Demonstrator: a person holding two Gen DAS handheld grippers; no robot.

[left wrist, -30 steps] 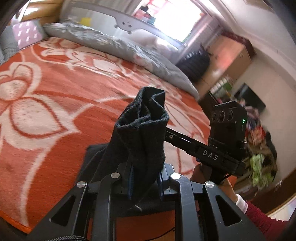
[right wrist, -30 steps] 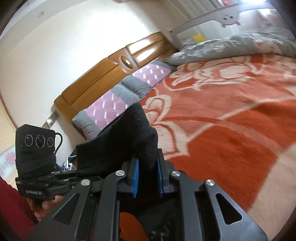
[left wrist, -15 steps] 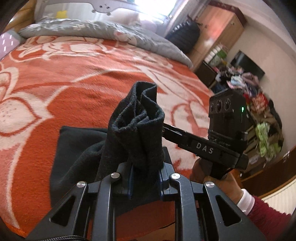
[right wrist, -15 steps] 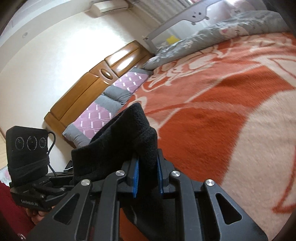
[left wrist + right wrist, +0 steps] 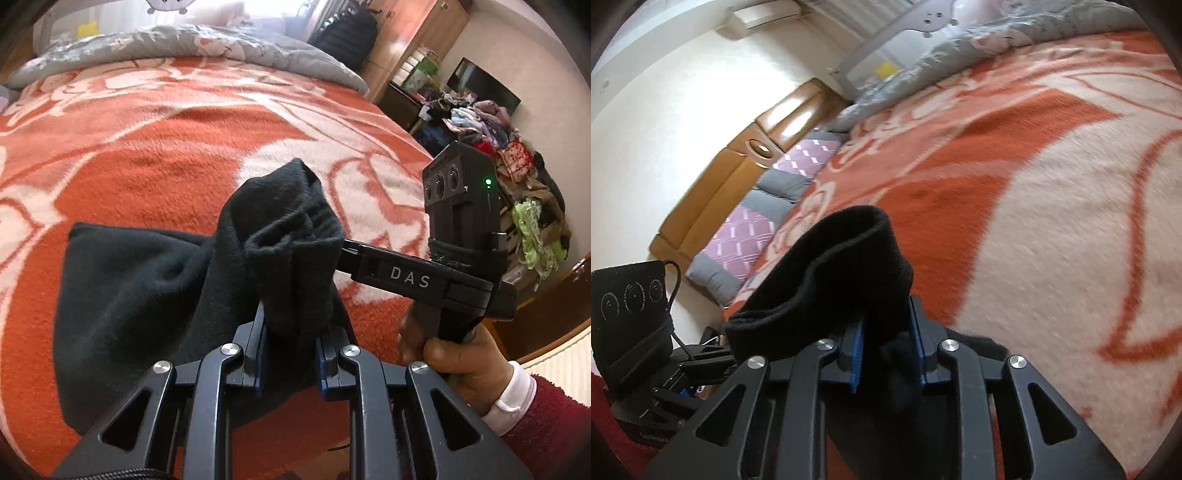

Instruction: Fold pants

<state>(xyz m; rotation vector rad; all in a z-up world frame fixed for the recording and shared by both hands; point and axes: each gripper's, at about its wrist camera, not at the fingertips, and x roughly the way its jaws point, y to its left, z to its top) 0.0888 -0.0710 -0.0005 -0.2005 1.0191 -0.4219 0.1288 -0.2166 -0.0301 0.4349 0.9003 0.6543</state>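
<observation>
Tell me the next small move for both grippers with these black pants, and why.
Probably carry both grippers forward and lower the held edge onto the far part of the pants. The left gripper and right gripper each pinch a bunched end above the orange blanket, while the rest already lies flat there.

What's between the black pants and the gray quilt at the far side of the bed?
Only bare orange blanket lies between the pants and quilt, in the left wrist view.

Pants (image 5: 140, 295): black, fleecy knit. Lower part lay spread flat on the orange-and-cream blanket (image 5: 166, 155), one corner pointing left. Near edge was lifted off the bed in two bunched, upright folds, one rolled thick (image 5: 831, 280), fabric sagging between them.
</observation>
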